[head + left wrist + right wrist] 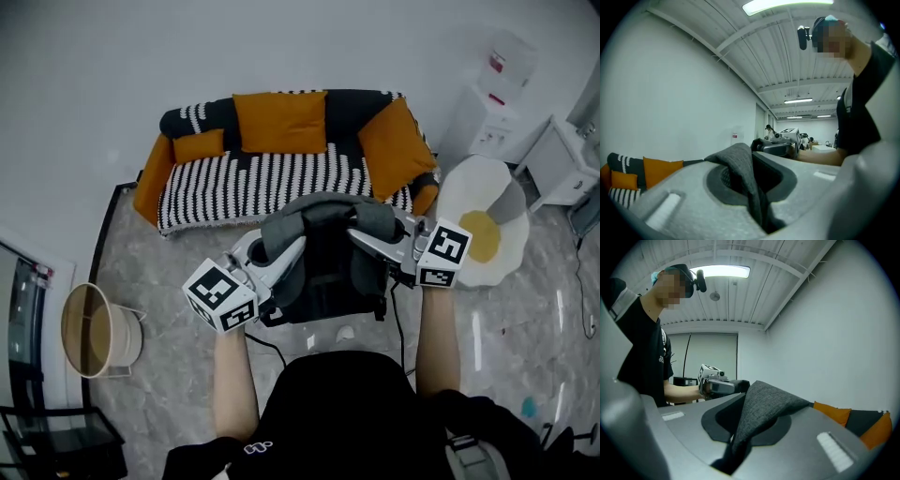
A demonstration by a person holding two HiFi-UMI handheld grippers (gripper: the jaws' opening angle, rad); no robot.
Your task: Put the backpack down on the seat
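Observation:
A dark backpack with grey shoulder straps hangs in the air between my two grippers, in front of the sofa. My left gripper is shut on one grey strap, the fabric pinched between its jaws. On the other side my right gripper is shut on the second grey strap. Each gripper shows in the other's view: the right gripper and the left gripper. The sofa's striped black-and-white seat lies just beyond the backpack, with orange cushions along its back.
A round wooden basket stands on the floor at the left, with a black shelf nearer me. An egg-shaped cushion lies right of the sofa. White cabinets and a water dispenser stand at the far right.

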